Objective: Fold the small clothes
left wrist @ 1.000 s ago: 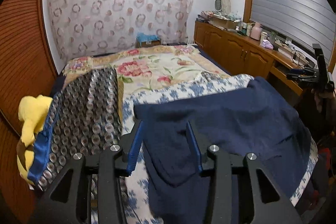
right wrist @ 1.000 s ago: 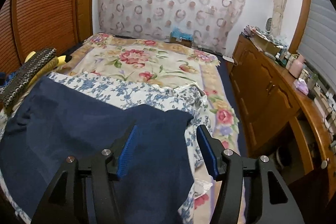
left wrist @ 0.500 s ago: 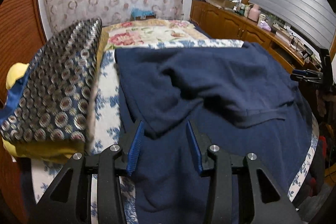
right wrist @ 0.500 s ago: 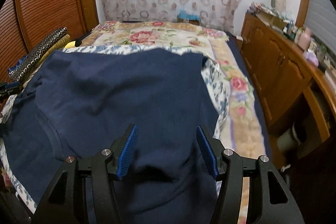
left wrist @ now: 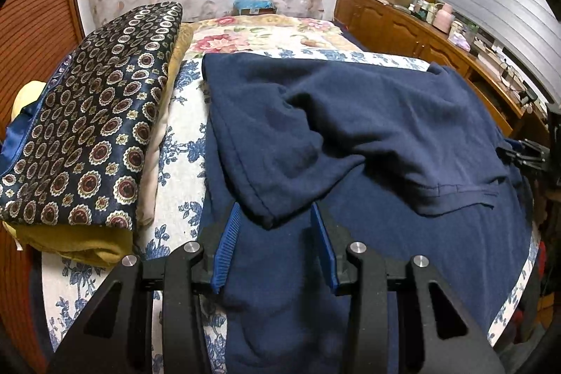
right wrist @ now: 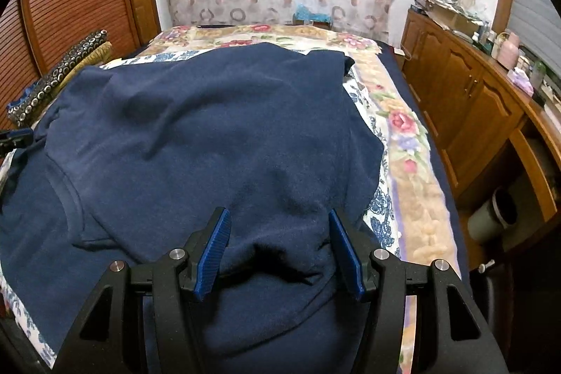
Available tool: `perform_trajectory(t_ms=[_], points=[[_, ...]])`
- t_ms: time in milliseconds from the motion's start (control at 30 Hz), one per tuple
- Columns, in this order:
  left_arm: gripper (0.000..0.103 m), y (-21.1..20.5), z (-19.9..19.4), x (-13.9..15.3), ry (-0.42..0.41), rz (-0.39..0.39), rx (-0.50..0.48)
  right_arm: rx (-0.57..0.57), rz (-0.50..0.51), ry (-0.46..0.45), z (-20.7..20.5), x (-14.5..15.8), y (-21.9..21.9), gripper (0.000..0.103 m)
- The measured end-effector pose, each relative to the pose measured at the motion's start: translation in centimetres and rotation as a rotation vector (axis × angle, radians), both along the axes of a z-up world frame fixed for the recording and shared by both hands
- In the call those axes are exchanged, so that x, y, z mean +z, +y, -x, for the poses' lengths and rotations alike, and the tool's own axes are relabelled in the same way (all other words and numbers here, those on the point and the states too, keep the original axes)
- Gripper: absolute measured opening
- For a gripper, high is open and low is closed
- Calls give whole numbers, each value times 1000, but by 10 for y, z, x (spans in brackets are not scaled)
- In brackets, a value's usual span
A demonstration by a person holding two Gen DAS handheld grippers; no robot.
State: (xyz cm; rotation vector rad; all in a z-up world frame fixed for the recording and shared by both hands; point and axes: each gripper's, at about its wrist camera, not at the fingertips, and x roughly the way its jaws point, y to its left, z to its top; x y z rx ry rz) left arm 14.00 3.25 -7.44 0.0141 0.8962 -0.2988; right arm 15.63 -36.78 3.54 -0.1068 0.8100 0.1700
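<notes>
a navy shirt (left wrist: 368, 128) lies spread on the flowered bed cover (left wrist: 182, 163), one part folded over itself. the left gripper (left wrist: 277, 244) has the folded corner between its parted jaws, the pads not pressing it. the right gripper (right wrist: 278, 251) stands released over bunched cloth. a patterned cushion (left wrist: 87, 135) lies beside the shirt.

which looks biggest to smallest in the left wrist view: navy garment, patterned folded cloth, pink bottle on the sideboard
1. navy garment
2. patterned folded cloth
3. pink bottle, smallest, though it stands far from the camera, so its true size is unsure.
</notes>
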Motion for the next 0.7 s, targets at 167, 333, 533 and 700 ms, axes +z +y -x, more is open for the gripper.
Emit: perform_trajectory(t_ms=[167,333,533,700], points=[[43,-4,-13,-1,25,17,8,1,5,-1,1,1,2,61],[43,-12,-22,-5,49,12,4,1,13,-5,16,-3,15,61],[43,-17,-29,-7,50,1,16,2,14,-5,16,-4,15,61],[15,-18,-31,-5,24,-9,14,2,16,-6,16,-4,15,61]])
